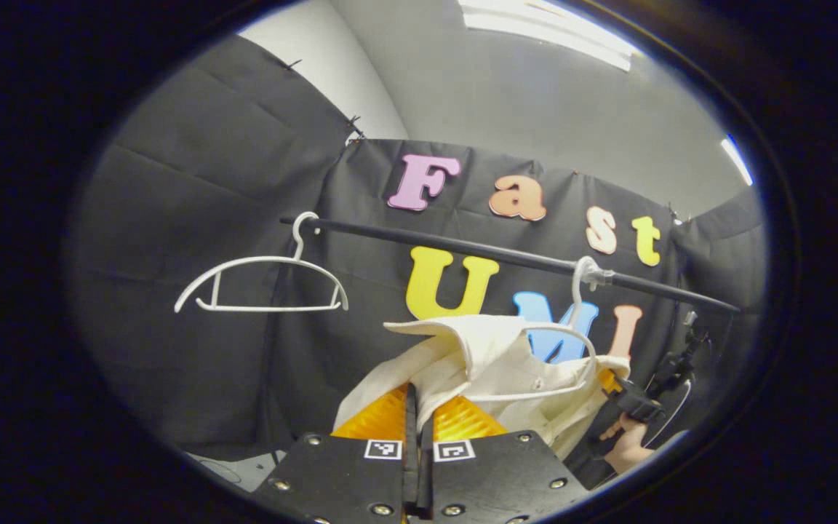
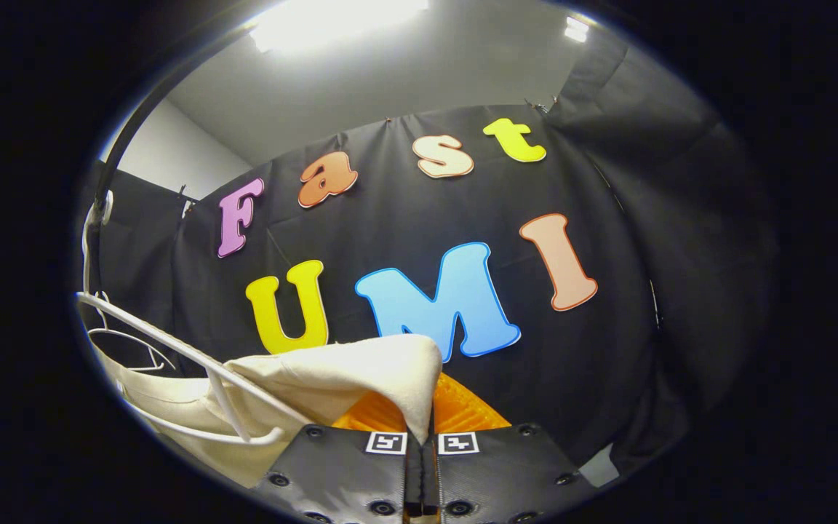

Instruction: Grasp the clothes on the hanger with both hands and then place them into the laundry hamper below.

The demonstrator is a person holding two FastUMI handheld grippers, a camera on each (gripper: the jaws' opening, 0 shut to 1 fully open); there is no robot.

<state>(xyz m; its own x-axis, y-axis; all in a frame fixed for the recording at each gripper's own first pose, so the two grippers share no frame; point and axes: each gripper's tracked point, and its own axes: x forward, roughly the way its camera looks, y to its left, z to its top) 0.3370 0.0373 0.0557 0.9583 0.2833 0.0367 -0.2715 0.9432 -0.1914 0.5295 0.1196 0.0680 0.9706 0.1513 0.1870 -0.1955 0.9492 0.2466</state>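
Both hand-held grippers [image 1: 417, 426] [image 2: 419, 429] pinch cream shirt [image 1: 492, 364]; lower half cut off.

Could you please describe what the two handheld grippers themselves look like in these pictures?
The left gripper has a black plate body with round screws, two small black-and-white square markers, and ridged orange fingers. The right gripper looks the same from its own camera: black screwed plates, two square markers, orange ridged fingers. No cables or sleeves are visible.

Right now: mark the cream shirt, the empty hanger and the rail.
cream shirt [image 1: 495, 356]: left gripper view, collar and chest fabric.
empty hanger [image 1: 262, 260]: left gripper view, top of its shoulder bar.
rail [image 1: 463, 247]: left gripper view, mid-span of the black bar.
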